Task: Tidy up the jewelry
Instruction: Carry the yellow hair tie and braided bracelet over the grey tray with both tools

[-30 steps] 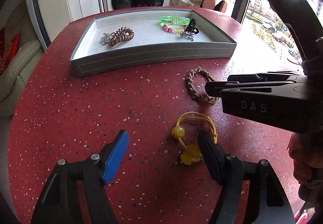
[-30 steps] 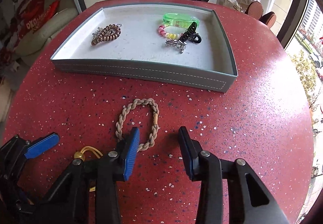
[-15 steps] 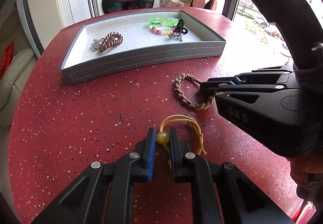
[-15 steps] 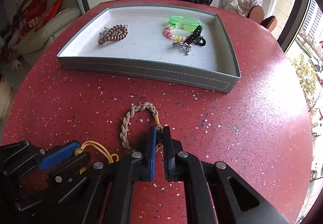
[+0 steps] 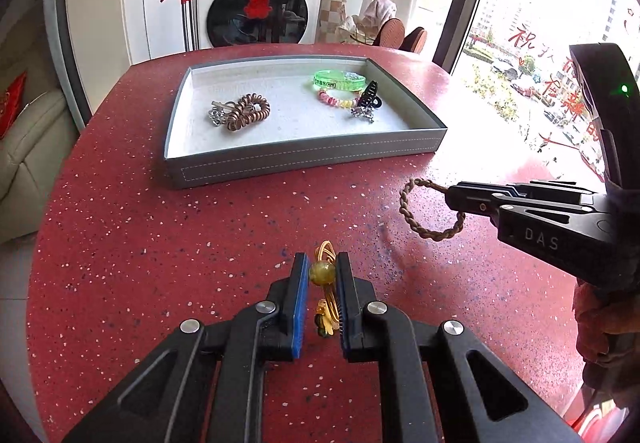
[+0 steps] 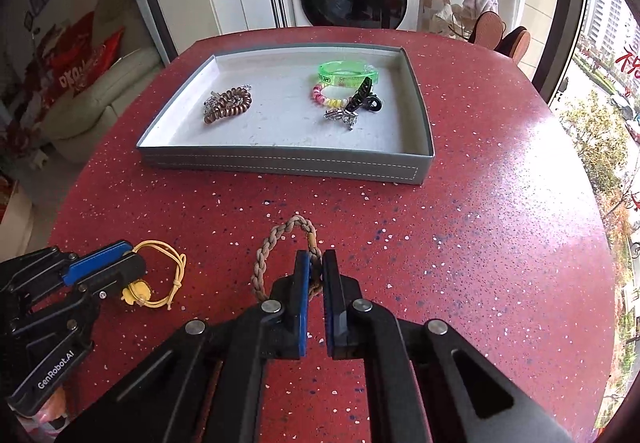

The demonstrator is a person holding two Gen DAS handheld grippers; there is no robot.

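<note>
Grey tray (image 5: 304,159), tabletop's (image 5: 160,243) twelve o'clock: brown coil hair tie (image 5: 248,113), green bangle (image 5: 338,80), beaded bracelet (image 5: 336,101), black claw clip (image 5: 368,97). My left tongs (image 5: 322,275) clamp the yellow cord bracelet (image 6: 160,275); my right tongs (image 6: 315,271) clamp the braided bracelet (image 6: 276,247). Only the right view shows the yellow loop whole.

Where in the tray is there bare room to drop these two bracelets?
The tray is bare down its middle, between the brown coil tie on the left and the green band, bead bracelet and black clip crowded at the right. The front strip along the near wall is bare too.
</note>
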